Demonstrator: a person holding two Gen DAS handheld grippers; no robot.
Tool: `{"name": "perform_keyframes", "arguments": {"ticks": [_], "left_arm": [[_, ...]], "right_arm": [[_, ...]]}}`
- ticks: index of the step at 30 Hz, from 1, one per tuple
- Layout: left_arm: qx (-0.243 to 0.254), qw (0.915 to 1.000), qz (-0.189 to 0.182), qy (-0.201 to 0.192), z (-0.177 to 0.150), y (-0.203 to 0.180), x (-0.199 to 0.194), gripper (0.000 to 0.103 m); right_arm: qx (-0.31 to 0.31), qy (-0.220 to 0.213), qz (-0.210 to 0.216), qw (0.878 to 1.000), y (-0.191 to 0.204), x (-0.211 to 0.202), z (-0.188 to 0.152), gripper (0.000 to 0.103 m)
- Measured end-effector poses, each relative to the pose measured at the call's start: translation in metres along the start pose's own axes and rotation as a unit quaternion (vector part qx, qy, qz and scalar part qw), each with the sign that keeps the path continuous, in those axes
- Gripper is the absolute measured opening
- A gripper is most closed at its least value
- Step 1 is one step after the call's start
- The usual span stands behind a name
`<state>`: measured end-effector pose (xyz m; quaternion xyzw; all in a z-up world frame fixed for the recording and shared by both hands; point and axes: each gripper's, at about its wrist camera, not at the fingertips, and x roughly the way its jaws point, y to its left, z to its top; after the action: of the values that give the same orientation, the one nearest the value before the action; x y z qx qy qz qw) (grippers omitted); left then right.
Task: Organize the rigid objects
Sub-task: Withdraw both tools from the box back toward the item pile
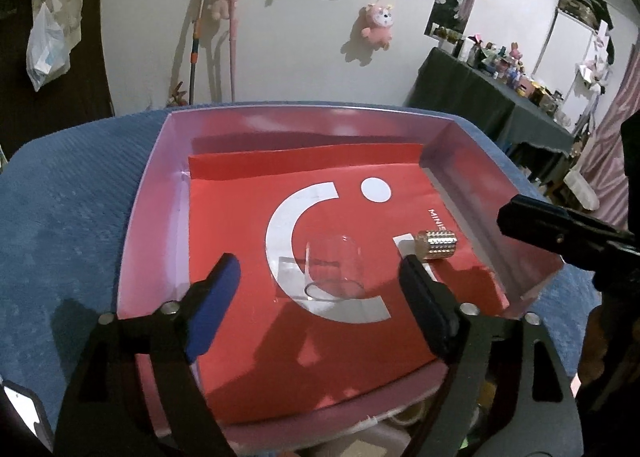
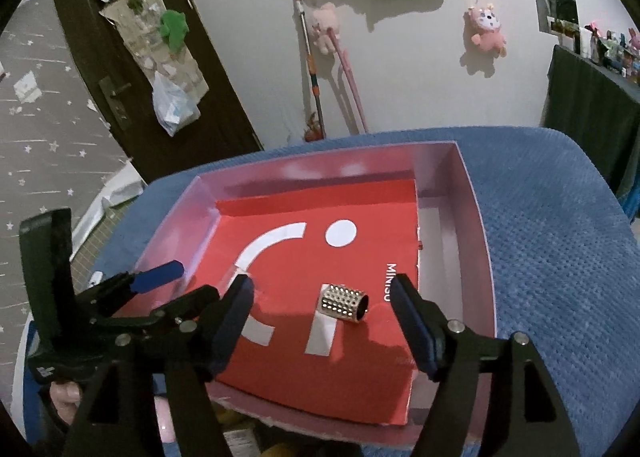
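A pink box point(image 1: 152, 193) point(image 2: 476, 217) lined with a red sheet sits on a blue cloth. A clear glass cup point(image 1: 332, 269) lies on the red sheet, between and just beyond my left fingers. A studded gold cylinder point(image 1: 437, 244) point(image 2: 344, 302) lies on its side on the sheet. My left gripper point(image 1: 320, 277) is open and empty above the box. My right gripper point(image 2: 322, 293) is open and empty, its fingers either side of the gold cylinder without touching it. The right gripper also shows at the right of the left wrist view point(image 1: 560, 229).
The blue cloth point(image 1: 60, 217) point(image 2: 560, 237) surrounds the box. A white wall with plush toys point(image 1: 378, 23) and mop handles point(image 2: 312, 77) is behind. A dark table point(image 1: 500, 105) with small items stands to the right. A dark door point(image 2: 120, 69) is at the left.
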<state>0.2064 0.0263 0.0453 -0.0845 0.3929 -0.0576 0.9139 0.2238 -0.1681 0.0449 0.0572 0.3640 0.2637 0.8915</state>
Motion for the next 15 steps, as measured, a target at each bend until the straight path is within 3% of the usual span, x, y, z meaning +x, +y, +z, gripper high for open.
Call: {"name": "perform_keyframes", "arguments": {"ticks": [2,4,10,15], "left_arm": [[0.005,0.9999,0.000,-0.010,-0.002,-0.002,-0.009,0.102],[0.006,0.9998,0.000,-0.020,-0.005,-0.003,-0.021,0.102],[-0.003,0.9993,-0.008,-0.037,-0.016,-0.002,-0.047,0.102],[-0.003,0.9985,-0.001,-0.054,-0.025,-0.005,-0.069,0.102]], "right_arm": [[0.000,-0.010,0.005,1.000,0.002,-0.007,-0.001,0.082],[-0.002,-0.023,0.008,1.000,0.003,-0.018,-0.004,0.090],[-0.009,-0.057,0.020,0.998,0.015,-0.045,-0.013,0.102],[-0.025,-0.077,0.025,0.996,0.026,-0.064,-0.021,0.103]]}}
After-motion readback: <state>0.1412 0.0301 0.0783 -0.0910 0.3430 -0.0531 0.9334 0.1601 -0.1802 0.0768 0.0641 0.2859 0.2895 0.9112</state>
